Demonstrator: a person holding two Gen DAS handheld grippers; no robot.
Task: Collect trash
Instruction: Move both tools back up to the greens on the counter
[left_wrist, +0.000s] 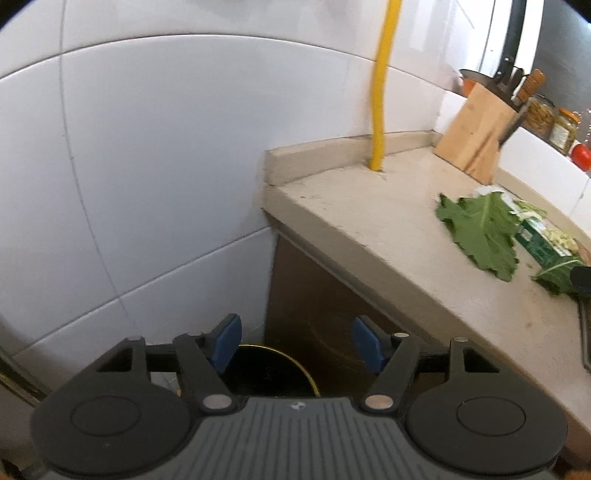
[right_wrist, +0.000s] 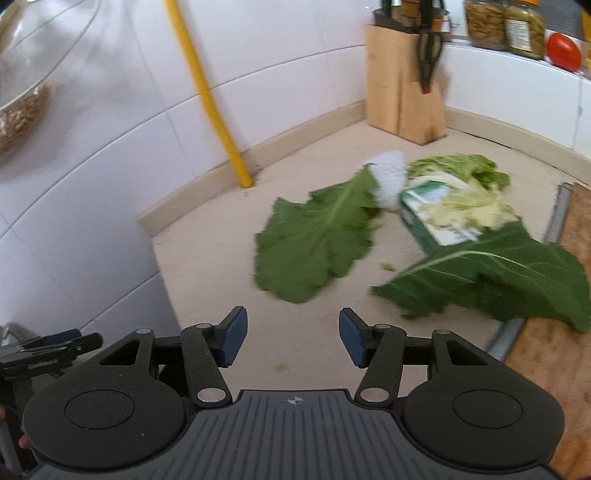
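My right gripper (right_wrist: 291, 338) fingers gape empty; I'd pinch the broad green leaf (right_wrist: 317, 240) beside the yellow pipe (right_wrist: 214, 107) by its stalk.

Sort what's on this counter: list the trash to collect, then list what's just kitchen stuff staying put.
Trash to collect:
flat green leaf
big leaf by the cutting board
green carton
cauliflower scraps
white foam net
dark bin under the left claw

Staying put:
knife block
jars
tomato
yellow pipe
cutting board
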